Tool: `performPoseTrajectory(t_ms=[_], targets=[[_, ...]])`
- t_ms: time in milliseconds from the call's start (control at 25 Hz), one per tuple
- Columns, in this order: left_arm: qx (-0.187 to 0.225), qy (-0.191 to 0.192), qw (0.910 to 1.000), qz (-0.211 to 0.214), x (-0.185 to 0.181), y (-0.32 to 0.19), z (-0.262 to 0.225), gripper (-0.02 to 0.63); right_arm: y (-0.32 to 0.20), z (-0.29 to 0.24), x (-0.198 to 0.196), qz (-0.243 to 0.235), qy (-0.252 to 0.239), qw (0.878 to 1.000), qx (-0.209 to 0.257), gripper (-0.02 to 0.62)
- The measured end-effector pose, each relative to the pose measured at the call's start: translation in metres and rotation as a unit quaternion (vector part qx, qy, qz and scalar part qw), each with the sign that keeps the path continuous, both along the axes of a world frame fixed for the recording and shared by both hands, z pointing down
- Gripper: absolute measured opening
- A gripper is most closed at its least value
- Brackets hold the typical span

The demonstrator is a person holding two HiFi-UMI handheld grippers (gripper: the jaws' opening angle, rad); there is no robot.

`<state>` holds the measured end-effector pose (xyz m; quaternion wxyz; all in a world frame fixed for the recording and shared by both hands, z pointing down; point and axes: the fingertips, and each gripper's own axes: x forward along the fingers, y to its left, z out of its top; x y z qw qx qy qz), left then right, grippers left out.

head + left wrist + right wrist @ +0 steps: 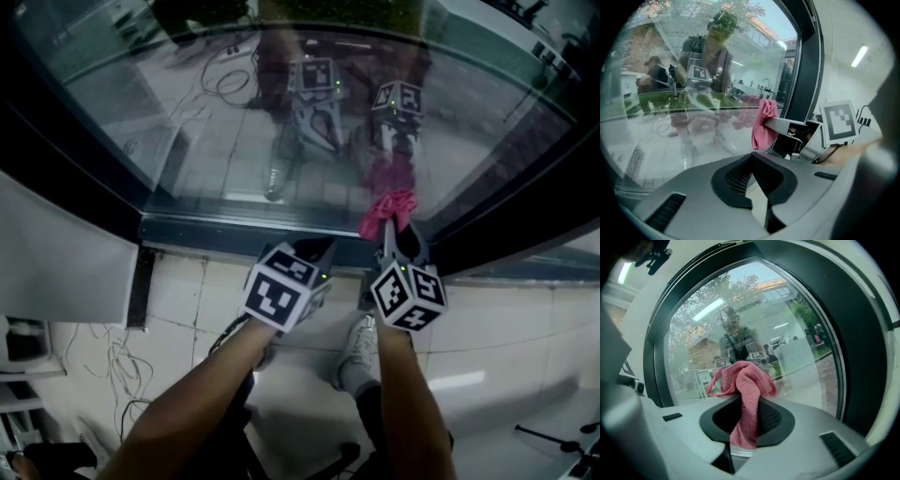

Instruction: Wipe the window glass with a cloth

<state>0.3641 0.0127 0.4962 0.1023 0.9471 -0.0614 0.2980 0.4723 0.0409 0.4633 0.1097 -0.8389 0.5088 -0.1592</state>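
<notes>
Bunching out past the tips of your right claw (743, 414), the pink cloth (744, 378) is clamped between its jaws, close to the window glass (187, 122) ahead. Your left claw (751, 163), just to its left, has its jaws together on nothing. A dark frame (225, 228) and pale tiled floor (506, 337) lie below both.

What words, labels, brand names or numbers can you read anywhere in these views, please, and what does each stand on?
None: no view shows any readable word, number or brand.
Marker cube of the left gripper and marker cube of the right gripper: black-and-white square patterns only, no letters.
Pink cloth and window glass: no print visible.
</notes>
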Motion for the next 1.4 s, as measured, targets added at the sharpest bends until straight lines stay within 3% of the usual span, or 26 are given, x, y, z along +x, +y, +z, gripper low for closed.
performPoseTrajectory(t_ms=[640, 1040, 1400], targets=[[-0.035, -0.038, 0.9987, -0.002, -0.019, 0.013, 0.077, 0.003, -0.002, 0.141, 0.002, -0.007, -0.032, 0.992, -0.118, 0.066], [-0.031, -0.062, 0.9976, -0.006, -0.026, 0.002, 0.092, 0.002, -0.006, 0.185, 0.001, -0.002, -0.056, 0.987, -0.153, 0.067], [-0.038, -0.060, 0.9973, -0.016, -0.034, -0.009, 0.091, 0.002, -0.012, 0.192, -0.004, -0.013, -0.019, 0.974, -0.225, 0.067]])
